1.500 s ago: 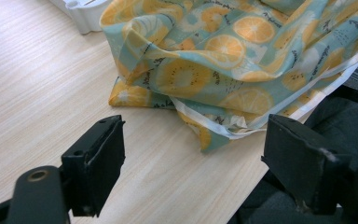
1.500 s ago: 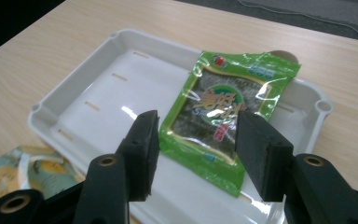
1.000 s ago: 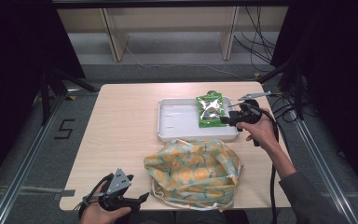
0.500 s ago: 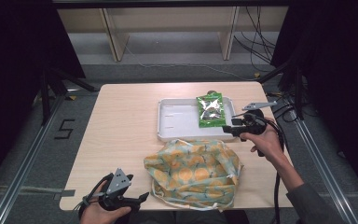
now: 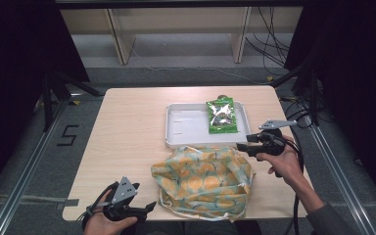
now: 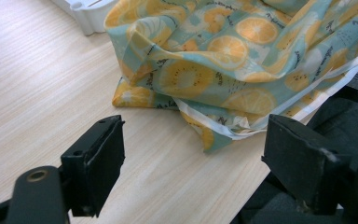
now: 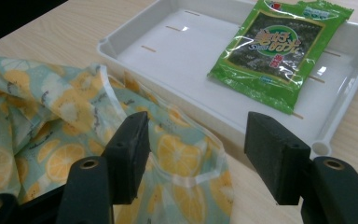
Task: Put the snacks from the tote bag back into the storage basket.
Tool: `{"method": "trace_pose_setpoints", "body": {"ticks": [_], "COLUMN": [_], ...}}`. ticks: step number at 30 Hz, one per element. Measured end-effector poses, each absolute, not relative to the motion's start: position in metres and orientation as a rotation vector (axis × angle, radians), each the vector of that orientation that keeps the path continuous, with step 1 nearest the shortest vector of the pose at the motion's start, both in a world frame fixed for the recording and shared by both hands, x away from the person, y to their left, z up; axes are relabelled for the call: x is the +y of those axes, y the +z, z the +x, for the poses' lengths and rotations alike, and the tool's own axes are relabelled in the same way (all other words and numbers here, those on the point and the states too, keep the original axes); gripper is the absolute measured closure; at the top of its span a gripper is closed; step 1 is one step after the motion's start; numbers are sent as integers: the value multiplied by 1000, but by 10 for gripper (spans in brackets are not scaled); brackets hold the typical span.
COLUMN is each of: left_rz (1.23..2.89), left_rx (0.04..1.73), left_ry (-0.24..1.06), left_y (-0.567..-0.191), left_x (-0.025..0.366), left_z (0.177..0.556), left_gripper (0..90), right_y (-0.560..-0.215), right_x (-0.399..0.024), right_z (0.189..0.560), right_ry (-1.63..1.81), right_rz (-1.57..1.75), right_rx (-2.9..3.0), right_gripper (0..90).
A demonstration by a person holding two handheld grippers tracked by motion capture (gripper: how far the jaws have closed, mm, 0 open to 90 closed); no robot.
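Note:
A green snack packet lies flat in the right part of a white tray. A crumpled cloth bag with an orange-slice print sits on the table in front of the tray, touching its near rim. My right gripper hovers open over the bag's far right corner, by the tray's near right corner, with nothing between its jaws. My left gripper stands open at the table's front edge, just left of the bag's white-trimmed hem, holding nothing.
The wooden table has bare room on its left half. One corner of the tray shows at the top of the left gripper view. Metal frame rails run along both sides, with cables on the floor behind.
My right gripper has drawn back from beside the packet on the tray towards me, to the bag's far right corner. The packet stays in the tray. The left gripper has not moved.

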State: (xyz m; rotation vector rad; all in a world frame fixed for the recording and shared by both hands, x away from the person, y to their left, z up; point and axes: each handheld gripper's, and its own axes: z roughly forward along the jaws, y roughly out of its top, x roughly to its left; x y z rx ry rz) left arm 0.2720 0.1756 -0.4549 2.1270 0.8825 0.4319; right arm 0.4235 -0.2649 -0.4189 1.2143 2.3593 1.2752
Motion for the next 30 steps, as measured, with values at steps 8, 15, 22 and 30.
{"method": "trace_pose_setpoints", "body": {"ticks": [8, 15, 22, 30], "left_rz": [2121, 2120, 2126, 2112], "left_rx": [898, 888, 896, 910], "left_ry": [428, 437, 426, 430], "left_y": [-455, -456, -455, -457], "left_x": [175, 175, 176, 175], "left_z": [271, 272, 272, 272], "left_gripper": [198, 198, 198, 198], "right_y": [-425, -427, -430, -433], "right_x": [-272, -275, -281, -288], "right_z": [413, 403, 390, 380], "right_ry": [1265, 1259, 1281, 1248], "right_rz": [1205, 1217, 1212, 1226], "right_rx": [2347, 2359, 2364, 2373], "right_gripper": [401, 389, 378, 358]}}
